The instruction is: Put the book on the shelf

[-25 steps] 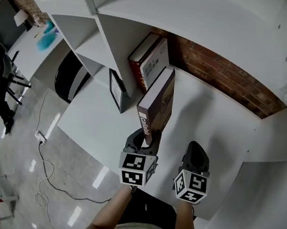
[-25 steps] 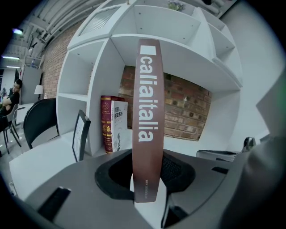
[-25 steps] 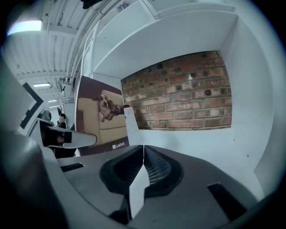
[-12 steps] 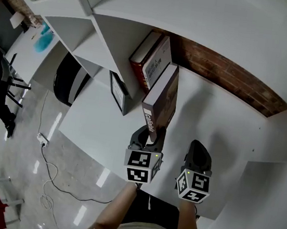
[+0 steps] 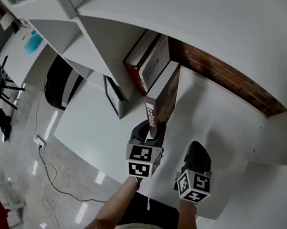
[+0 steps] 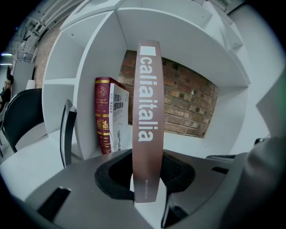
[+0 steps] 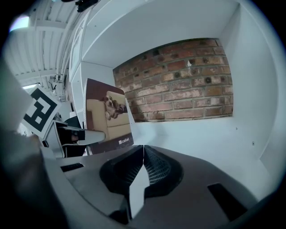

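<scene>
Brick, rough and red-brown, backs a smooth white shelf compartment. Upright at its left side, the book is a slim hardback with a matte brown spine lettered "caliaitalia" in white; its cover shows a dog on a pale sofa. The left gripper clamps the spine's lower end between dark ribbed pads. A maroon gilt-stamped book and a white book lean just beyond, near a black-edged picture frame. The right gripper, jaws pressed together on nothing, hovers to the book's right.
</scene>
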The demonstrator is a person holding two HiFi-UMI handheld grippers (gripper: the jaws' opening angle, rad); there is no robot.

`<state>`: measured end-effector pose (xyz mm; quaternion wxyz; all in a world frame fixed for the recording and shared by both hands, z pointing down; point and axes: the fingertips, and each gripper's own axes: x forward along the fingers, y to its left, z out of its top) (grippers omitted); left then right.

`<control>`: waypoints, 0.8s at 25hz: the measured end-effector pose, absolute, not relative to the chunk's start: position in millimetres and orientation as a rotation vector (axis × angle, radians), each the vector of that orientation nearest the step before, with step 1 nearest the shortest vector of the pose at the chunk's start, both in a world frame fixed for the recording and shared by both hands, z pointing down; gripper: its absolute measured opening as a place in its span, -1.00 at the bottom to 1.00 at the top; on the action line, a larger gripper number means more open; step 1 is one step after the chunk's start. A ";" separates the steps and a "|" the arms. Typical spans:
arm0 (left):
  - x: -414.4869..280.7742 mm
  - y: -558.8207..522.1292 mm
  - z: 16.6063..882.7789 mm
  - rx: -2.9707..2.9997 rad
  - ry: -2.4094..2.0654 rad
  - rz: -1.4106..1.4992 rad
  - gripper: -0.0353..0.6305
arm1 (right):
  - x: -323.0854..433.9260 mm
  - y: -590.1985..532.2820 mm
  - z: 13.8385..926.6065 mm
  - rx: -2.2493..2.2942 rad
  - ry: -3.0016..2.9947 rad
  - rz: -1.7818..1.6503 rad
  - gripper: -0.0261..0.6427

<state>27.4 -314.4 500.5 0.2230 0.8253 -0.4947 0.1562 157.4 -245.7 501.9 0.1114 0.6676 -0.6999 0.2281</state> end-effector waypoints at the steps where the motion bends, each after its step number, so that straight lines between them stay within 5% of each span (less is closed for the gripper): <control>1: 27.7 -317.6 502.4 2.280 -1.363 0.435 -0.45 | 156.8 -247.1 504.2 1.961 -2.052 0.679 -0.87; 20: 37.4 -348.4 543.5 2.261 -1.316 0.516 -0.45 | 160.1 -261.0 520.7 1.956 -1.997 0.685 -0.87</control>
